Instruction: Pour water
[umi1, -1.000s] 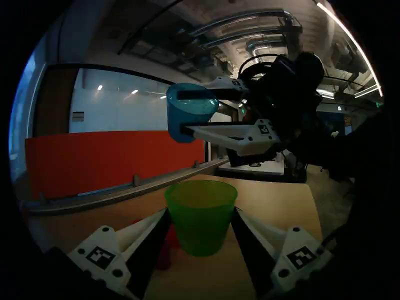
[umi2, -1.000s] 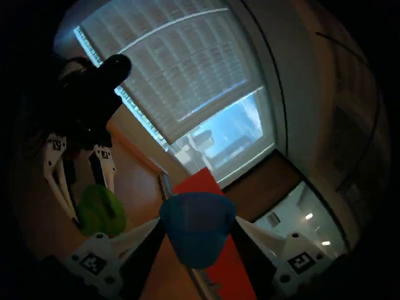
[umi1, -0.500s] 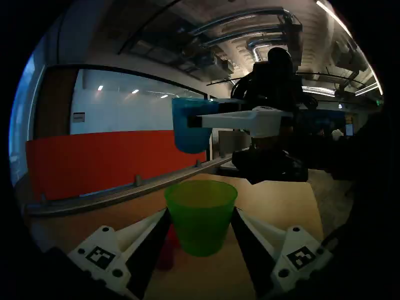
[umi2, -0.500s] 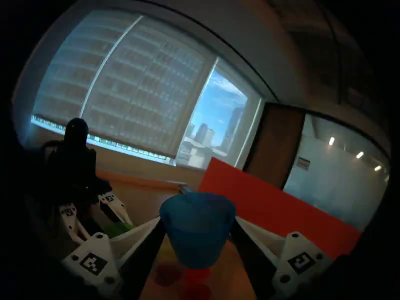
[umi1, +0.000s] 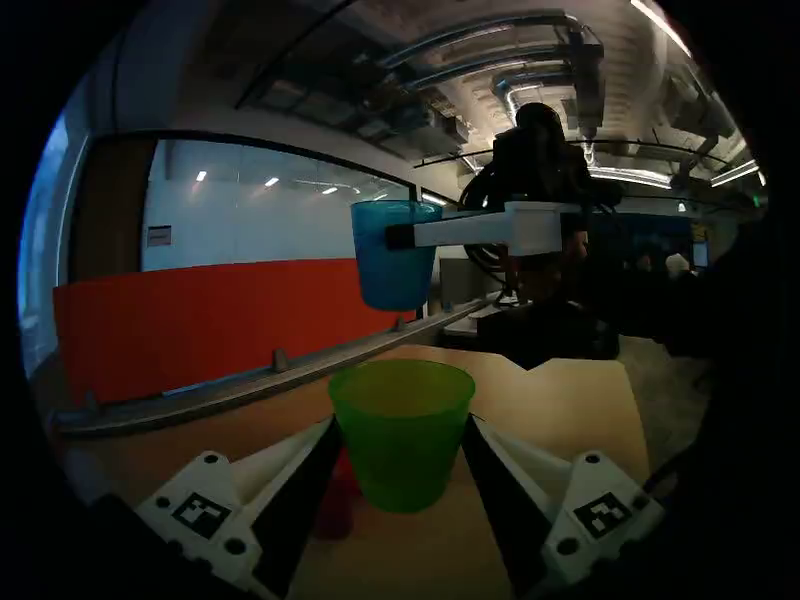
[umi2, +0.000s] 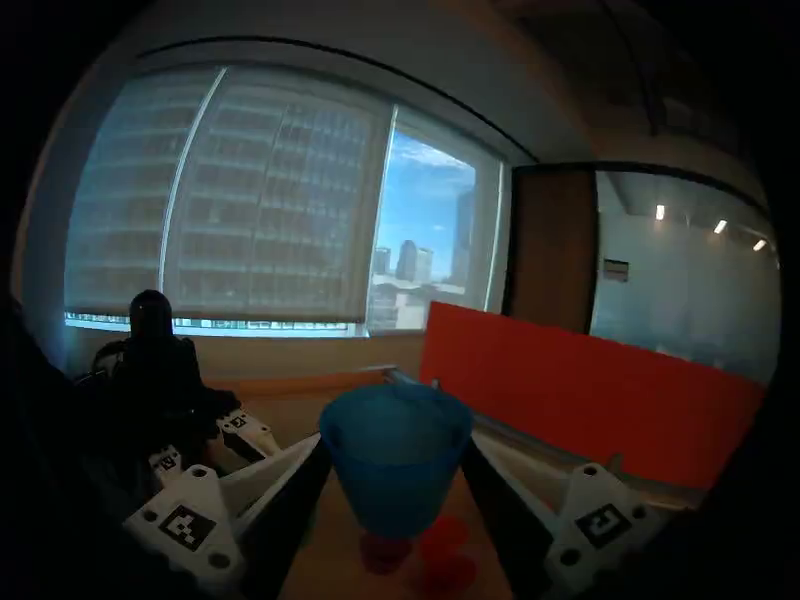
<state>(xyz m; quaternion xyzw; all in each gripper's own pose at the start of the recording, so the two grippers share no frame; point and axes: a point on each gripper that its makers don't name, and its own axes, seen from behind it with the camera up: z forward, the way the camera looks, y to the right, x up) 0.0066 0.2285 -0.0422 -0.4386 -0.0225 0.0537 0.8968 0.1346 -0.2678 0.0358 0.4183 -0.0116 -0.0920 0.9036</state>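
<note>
We're gripping green cup (umi1: 402, 460) w/ left hand-held gripper (umi1: 400, 428), squeezing both sides. Right hand-held gripper (umi2: 395, 447) clamping blue cup (umi2: 395, 485), upright, higher than green cup. Red cups (umi2: 443, 565) sitting on bench (umi1: 570, 400).

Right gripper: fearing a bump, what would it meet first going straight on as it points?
Nothing near: past its blue cup the right gripper faces open air, then probably the orange partition; depth unclear.

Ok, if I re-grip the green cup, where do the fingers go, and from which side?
Grip the green cup on its side wall near mid-height, coming in level from the side, as the left gripper does. It stands upright and tapers toward its base, so the wider wall above the grip should resist slipping, and the mouth is free for the blue cup.
</note>
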